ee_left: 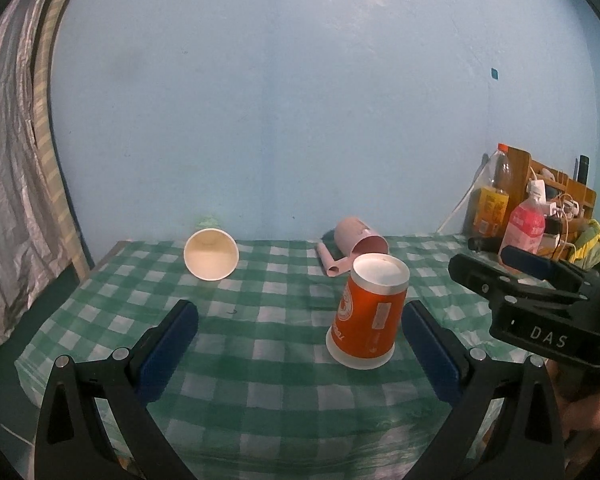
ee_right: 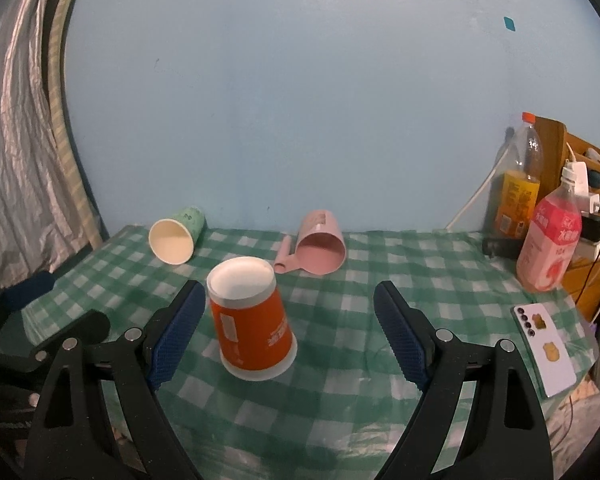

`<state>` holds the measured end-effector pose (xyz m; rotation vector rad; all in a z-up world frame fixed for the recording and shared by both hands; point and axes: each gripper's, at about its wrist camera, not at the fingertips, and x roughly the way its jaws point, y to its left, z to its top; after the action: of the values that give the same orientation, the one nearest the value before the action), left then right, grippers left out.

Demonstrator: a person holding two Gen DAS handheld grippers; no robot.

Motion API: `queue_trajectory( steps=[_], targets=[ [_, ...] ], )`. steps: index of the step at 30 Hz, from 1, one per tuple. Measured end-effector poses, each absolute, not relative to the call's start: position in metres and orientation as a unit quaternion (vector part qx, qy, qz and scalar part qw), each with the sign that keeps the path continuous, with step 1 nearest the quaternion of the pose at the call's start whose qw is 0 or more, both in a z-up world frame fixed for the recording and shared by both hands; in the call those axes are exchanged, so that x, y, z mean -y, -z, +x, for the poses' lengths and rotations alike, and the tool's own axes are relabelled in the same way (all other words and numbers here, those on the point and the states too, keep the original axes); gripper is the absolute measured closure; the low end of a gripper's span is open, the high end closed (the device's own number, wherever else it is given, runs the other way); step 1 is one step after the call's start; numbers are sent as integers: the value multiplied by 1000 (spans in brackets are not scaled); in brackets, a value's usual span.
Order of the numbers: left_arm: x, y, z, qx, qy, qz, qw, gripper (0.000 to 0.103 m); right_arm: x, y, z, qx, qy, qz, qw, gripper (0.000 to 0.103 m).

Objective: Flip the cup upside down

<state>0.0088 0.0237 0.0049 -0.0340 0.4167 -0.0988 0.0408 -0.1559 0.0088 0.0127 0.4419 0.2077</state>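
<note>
An orange paper cup [ee_left: 368, 314] stands upside down on the green checked tablecloth [ee_left: 260, 344], white base up; it also shows in the right wrist view [ee_right: 252, 320]. My left gripper [ee_left: 300, 344] is open and empty, the cup just inside its right finger. My right gripper [ee_right: 288, 328] is open and empty, the cup close to its left finger. A green paper cup [ee_right: 176, 238] lies on its side at the back left, mouth toward me. A pink plastic mug [ee_right: 320, 246] lies on its side behind the orange cup.
Two drink bottles [ee_right: 548, 240] and a wooden rack with cables [ee_right: 588, 184] stand at the right. A white phone [ee_right: 544, 356] lies face down at the right edge. A curtain [ee_right: 20, 140] hangs at left. The blue wall [ee_right: 280, 100] is behind.
</note>
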Motion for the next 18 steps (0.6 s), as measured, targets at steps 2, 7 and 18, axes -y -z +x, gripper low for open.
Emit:
queue_trajectory(
  steps=[2, 7, 18],
  targets=[
    [-25, -6, 7, -204, 47, -21, 978, 0, 157, -9, 41, -221, -103, 9, 970, 17],
    [-26, -9, 4, -200, 45, -24, 978, 0, 158, -6, 43, -228, -105, 11, 968, 17],
    [-23, -9, 4, -210, 35, -15, 977, 0, 159, -5, 41, -228, -109, 15, 968, 17]
  ],
)
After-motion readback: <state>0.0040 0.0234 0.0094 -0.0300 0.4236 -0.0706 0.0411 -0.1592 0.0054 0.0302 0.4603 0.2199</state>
